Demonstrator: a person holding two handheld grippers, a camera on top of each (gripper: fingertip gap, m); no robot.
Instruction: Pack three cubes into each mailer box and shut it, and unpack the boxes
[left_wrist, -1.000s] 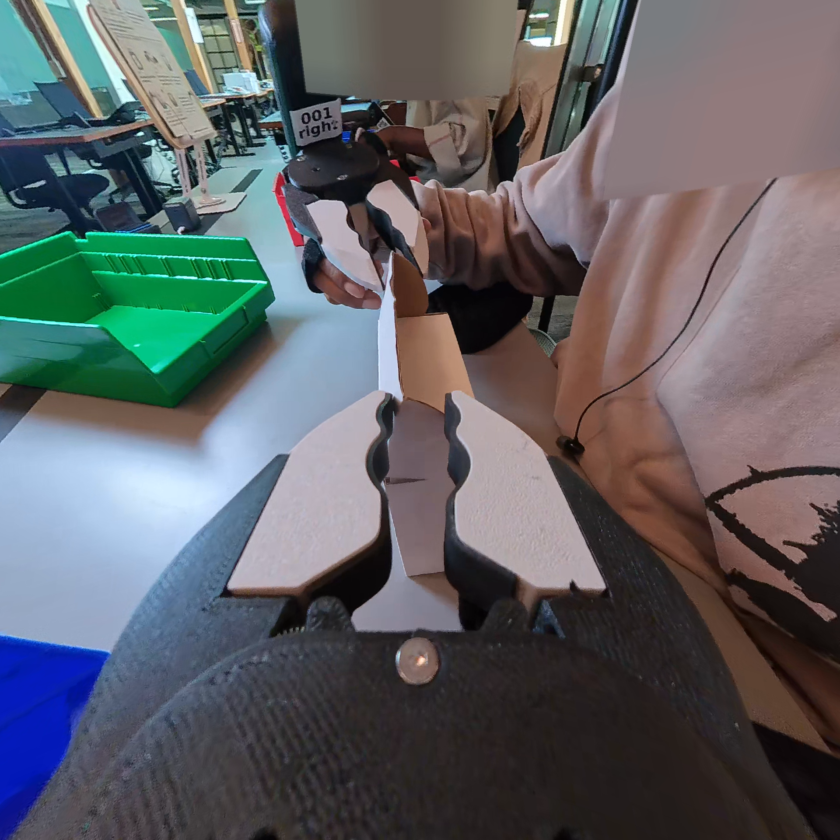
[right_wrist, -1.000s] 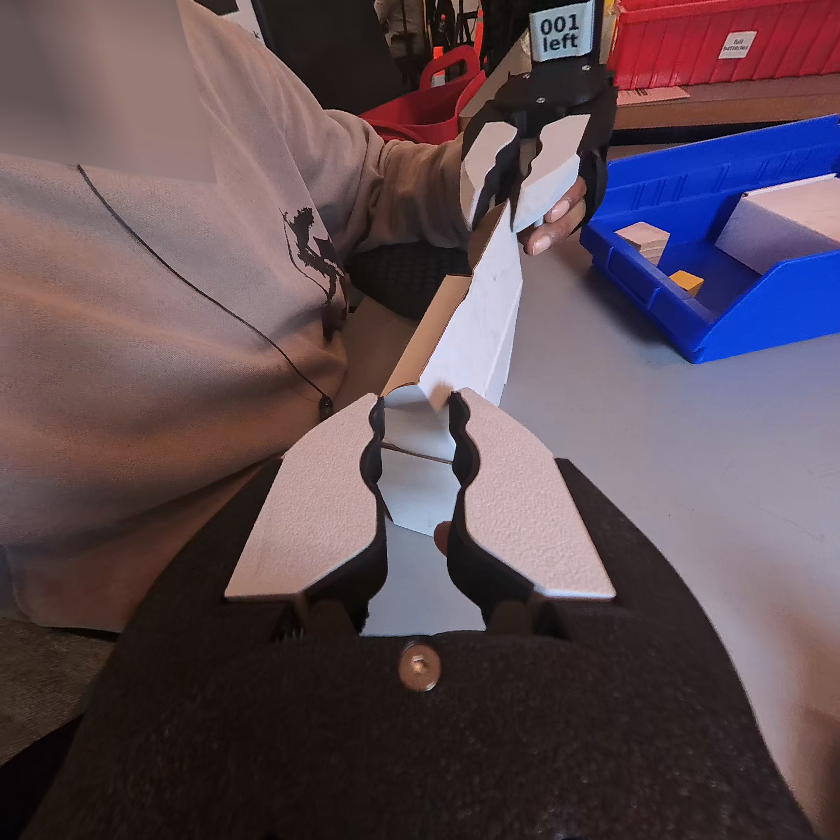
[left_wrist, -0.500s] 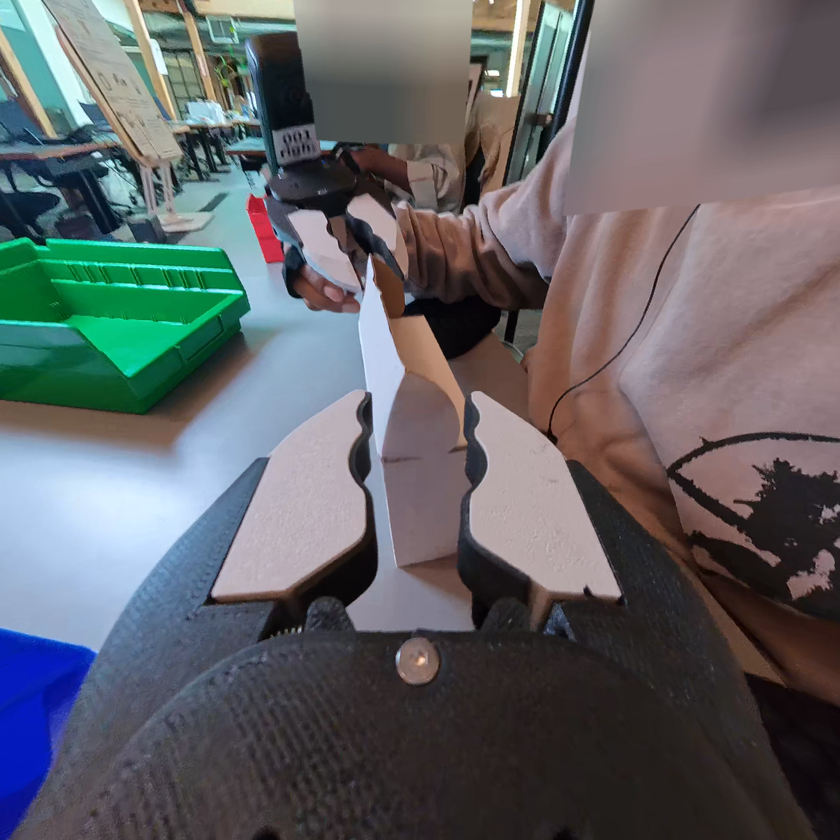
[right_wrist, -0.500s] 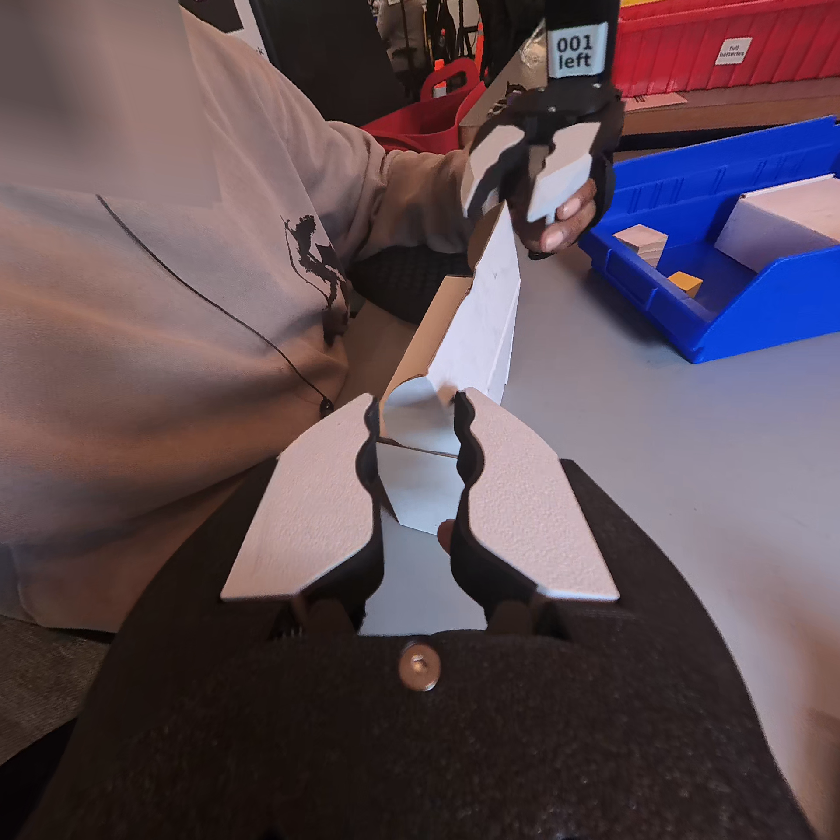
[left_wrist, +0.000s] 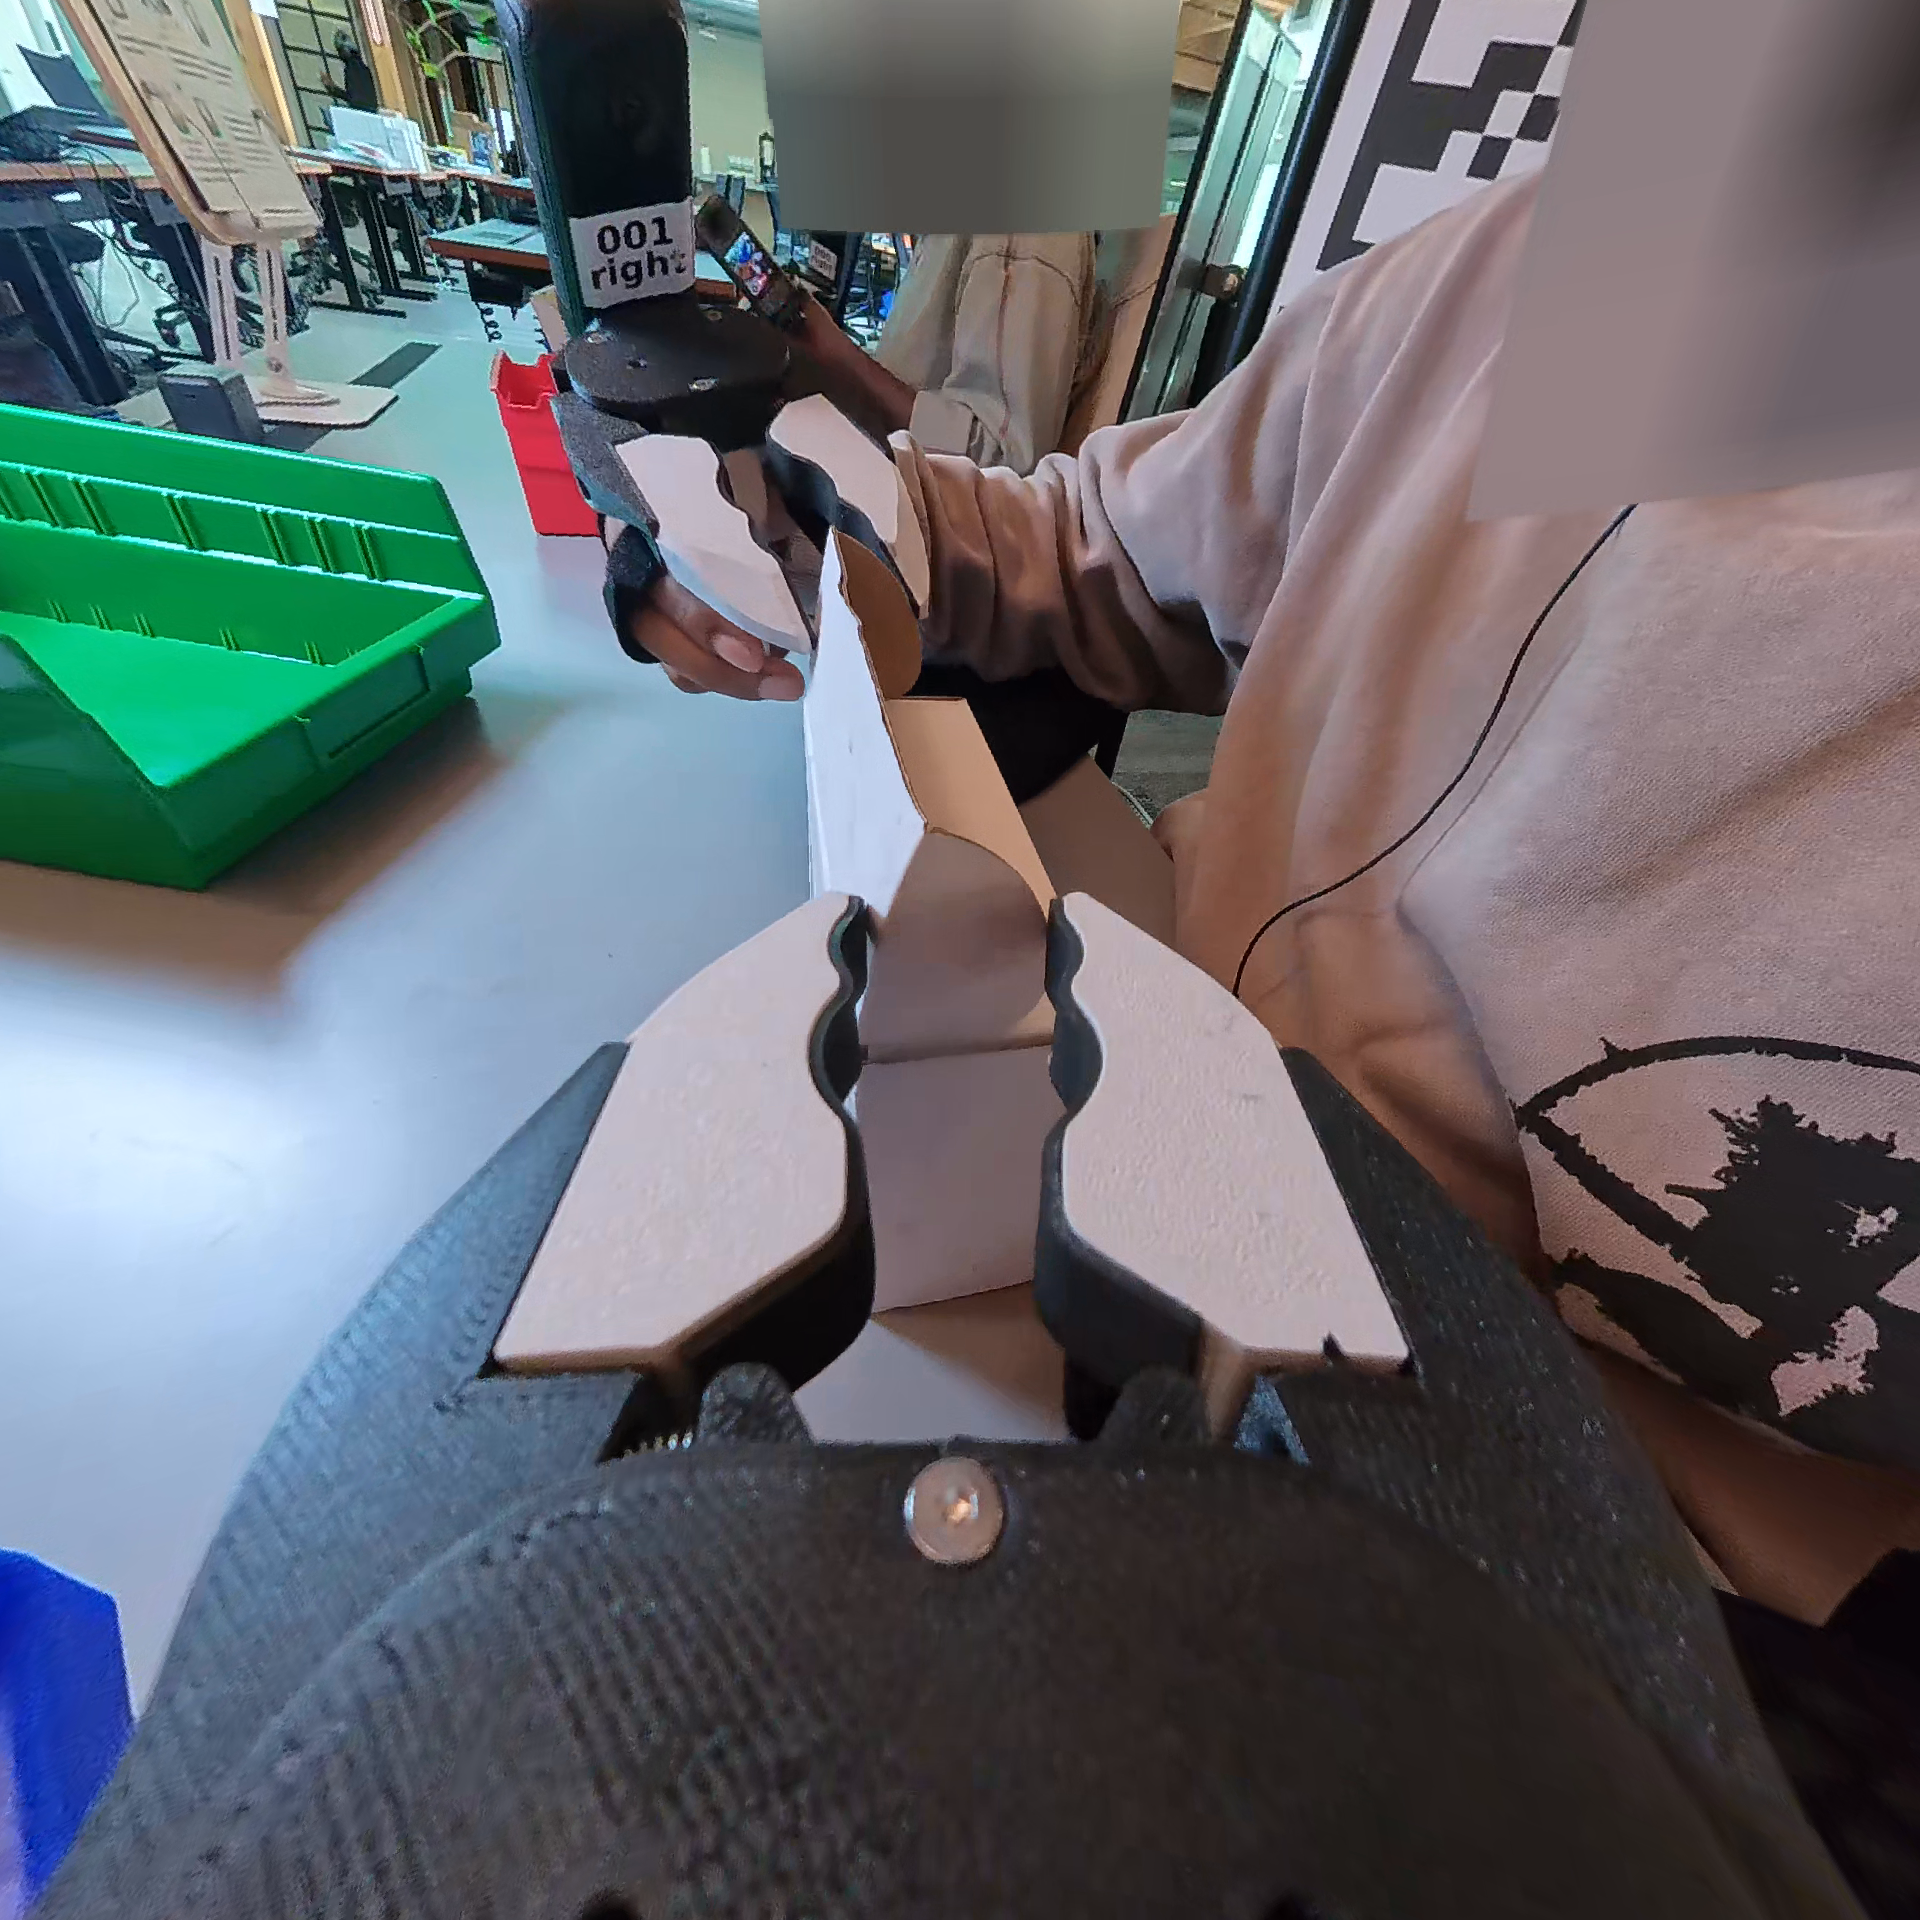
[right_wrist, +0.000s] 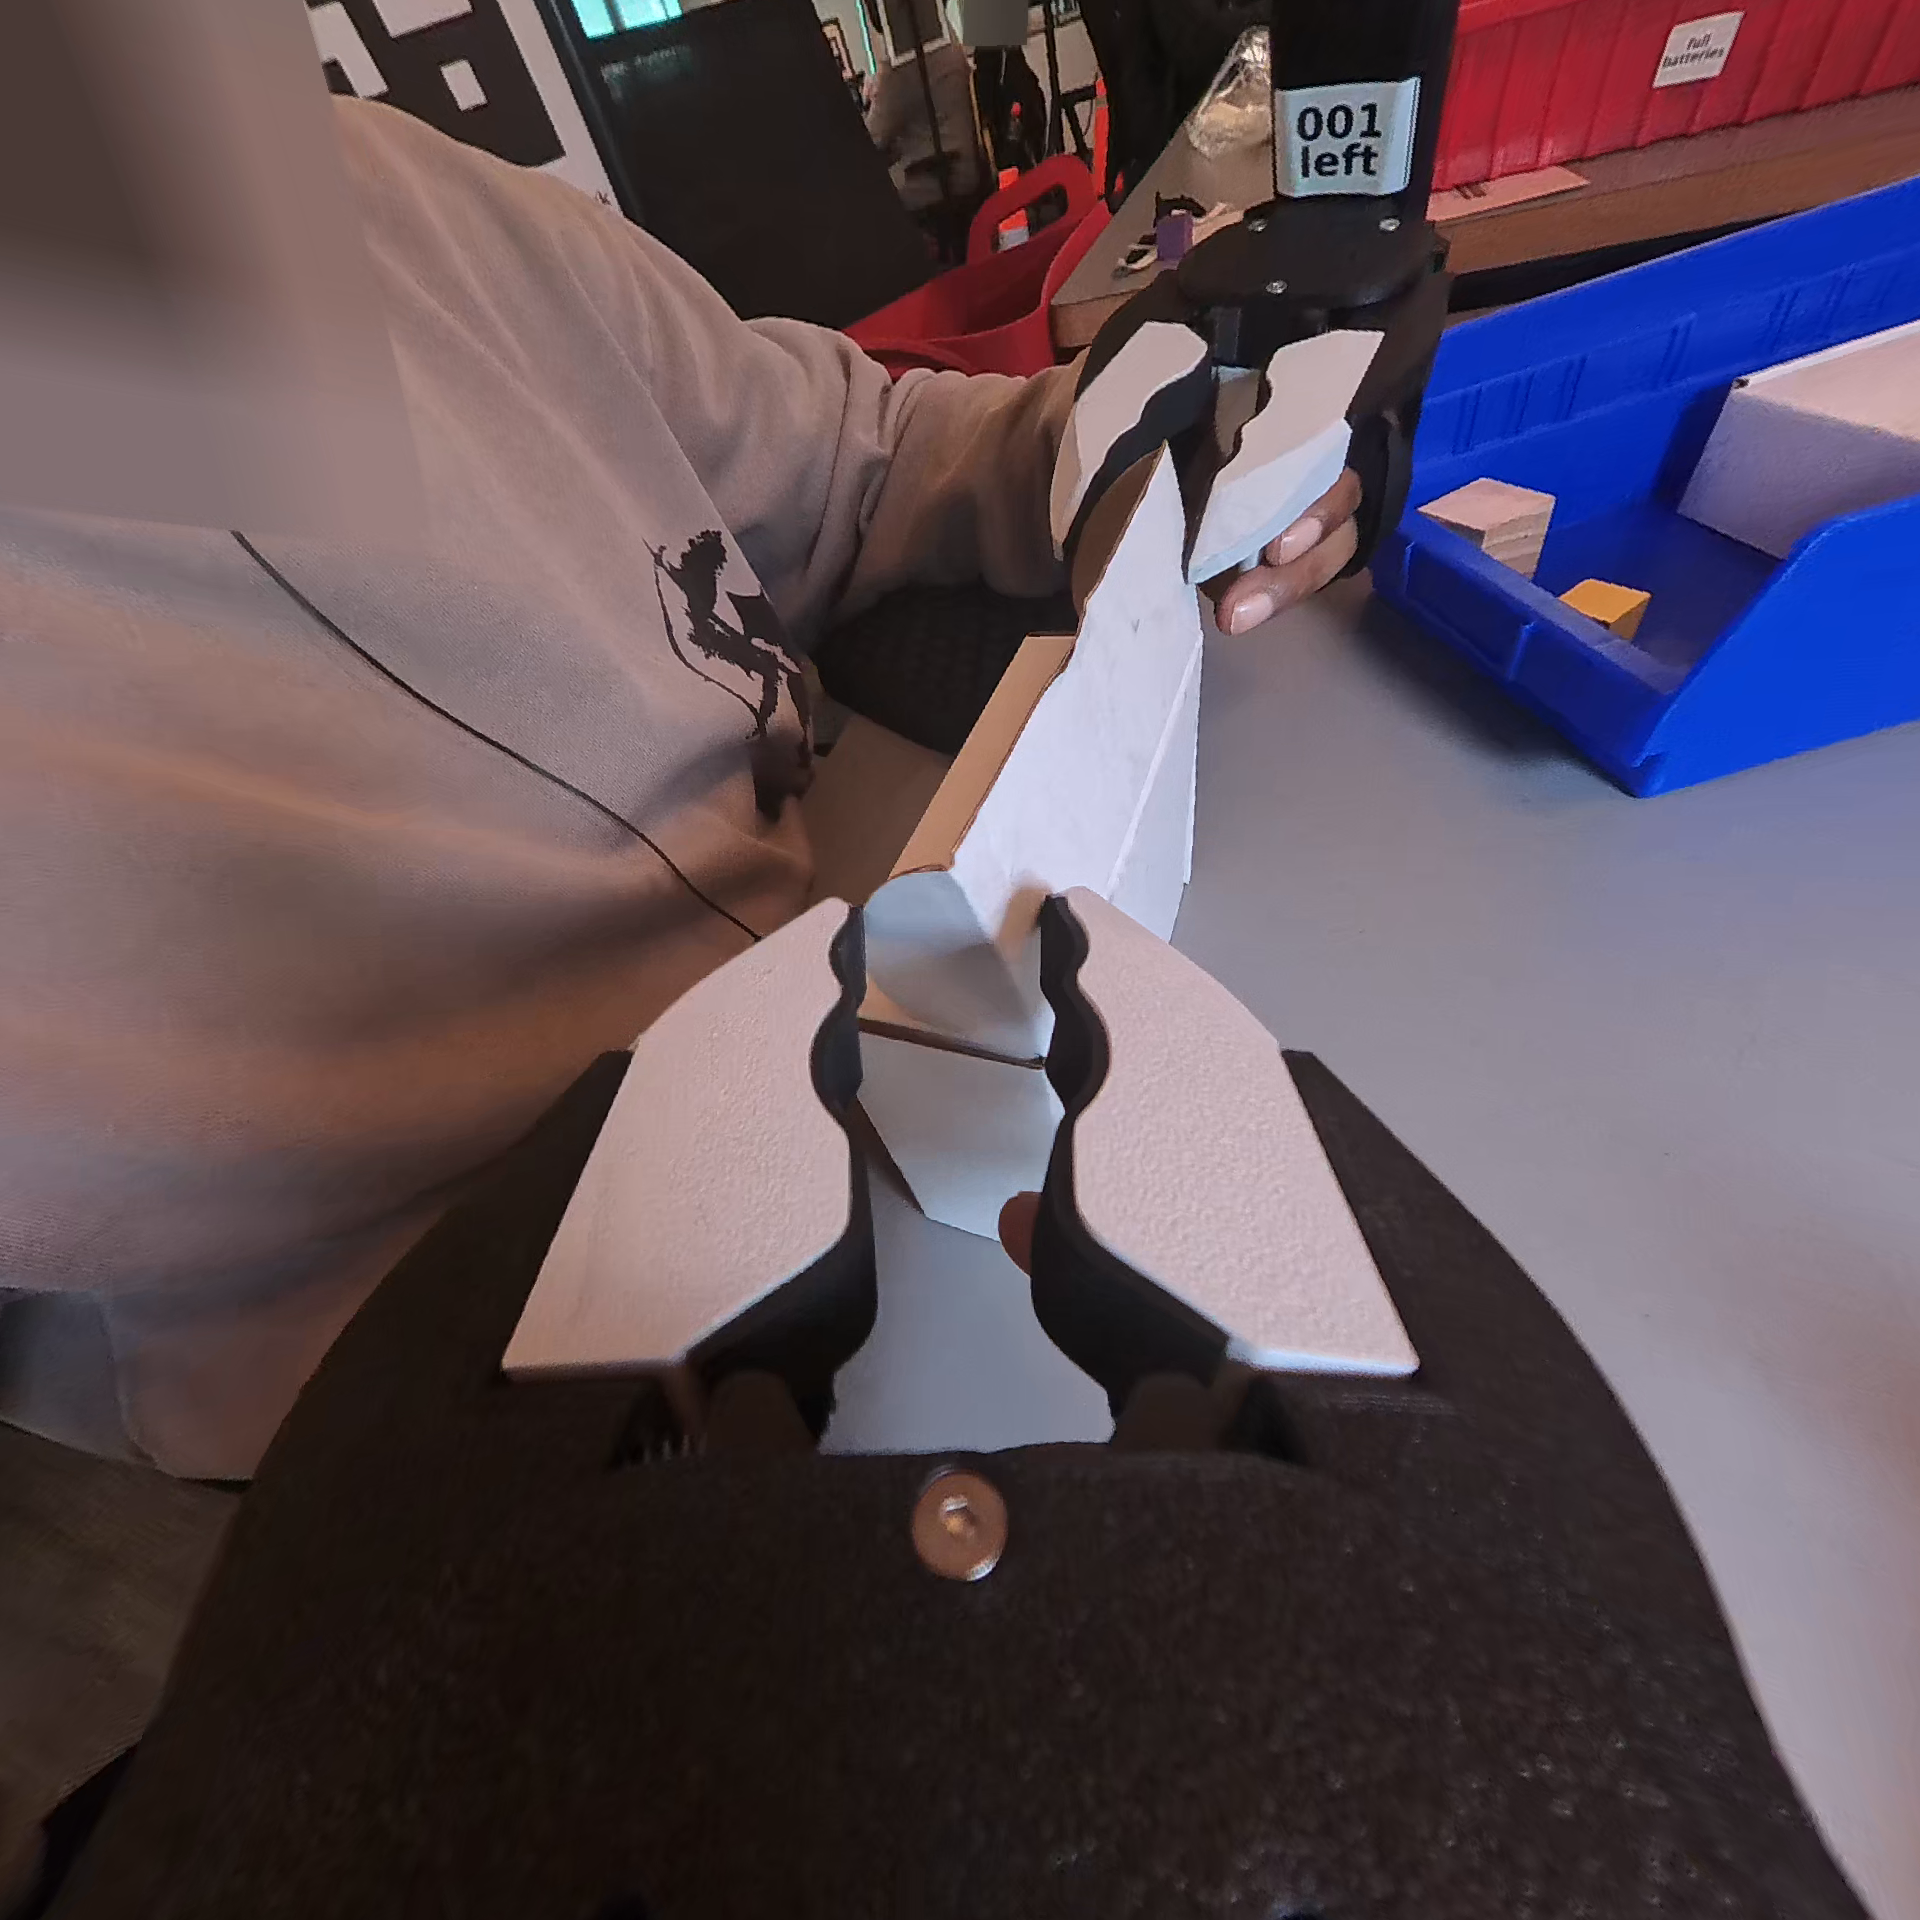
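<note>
A mailer box, white outside (left_wrist: 862, 769) and brown inside, stands at the table's near edge against the person's body; it also shows in the right wrist view (right_wrist: 1091, 748). Its raised lid runs between my two grippers. My left gripper (left_wrist: 953, 909) is partly open with the lid's rounded side flap (left_wrist: 956, 966) between its fingers; it shows farther off in the right wrist view (right_wrist: 1143, 551). My right gripper (right_wrist: 951, 914) is partly open around the opposite side flap (right_wrist: 935, 966); it shows farther off in the left wrist view (left_wrist: 847, 582). A pale cube (right_wrist: 1486, 520) and an orange cube (right_wrist: 1605, 608) lie in a blue bin (right_wrist: 1714, 707).
A white closed box (right_wrist: 1818, 447) sits in the blue bin beside the cubes. A green bin (left_wrist: 208, 665) stands on the grey table (right_wrist: 1558, 1039) on the right gripper's side. A small red bin (left_wrist: 540, 457) is behind it. The person's torso is close behind the box. To the orange cube (right_wrist: 1605, 608): left tips about 25 centimeters, right tips about 35 centimeters.
Both grippers' fingers have spread a little. The lid has turned from edge-on and shows more of its brown inside. The side flaps now bend inward between the fingers.
</note>
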